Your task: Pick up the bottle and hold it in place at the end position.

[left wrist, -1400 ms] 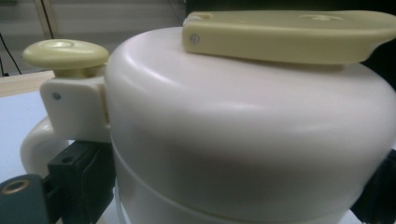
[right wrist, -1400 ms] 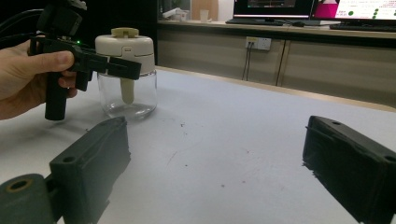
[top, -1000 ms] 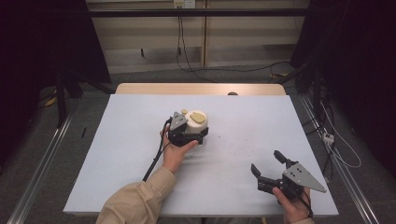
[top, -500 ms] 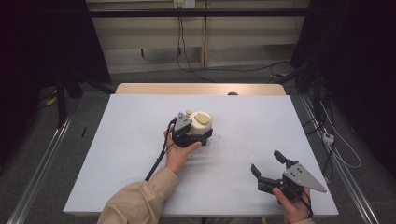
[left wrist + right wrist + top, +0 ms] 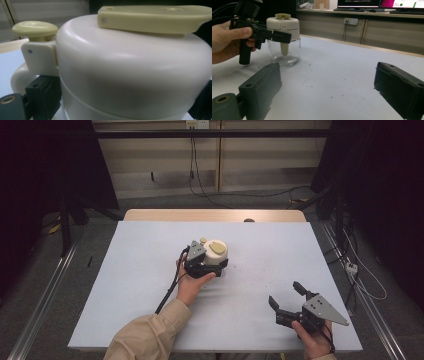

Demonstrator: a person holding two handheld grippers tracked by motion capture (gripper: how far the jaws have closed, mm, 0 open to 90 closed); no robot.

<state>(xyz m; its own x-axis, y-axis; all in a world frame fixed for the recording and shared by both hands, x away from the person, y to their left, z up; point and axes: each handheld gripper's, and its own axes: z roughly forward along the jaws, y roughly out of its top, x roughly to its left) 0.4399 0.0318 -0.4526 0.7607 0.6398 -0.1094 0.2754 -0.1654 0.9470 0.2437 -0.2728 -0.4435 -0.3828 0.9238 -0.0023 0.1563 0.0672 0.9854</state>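
One glass jar (image 5: 284, 51) with a cream lid (image 5: 216, 251) is standing near the middle of the pale worktop (image 5: 125, 285). The left gripper (image 5: 200, 262) is clamping its jaws around the lid — likely a hold or twist-off, needing a steady grip next. The right gripper (image 5: 289, 301) is waiting at the near right, jaws apart — two grippers in all.

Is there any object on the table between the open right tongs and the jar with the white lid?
Nothing visible stands between them. Bare pale table surface lies between the open right tongs and the clear glass jar with the white lid. The left tongs grip that jar's lid from its far side.
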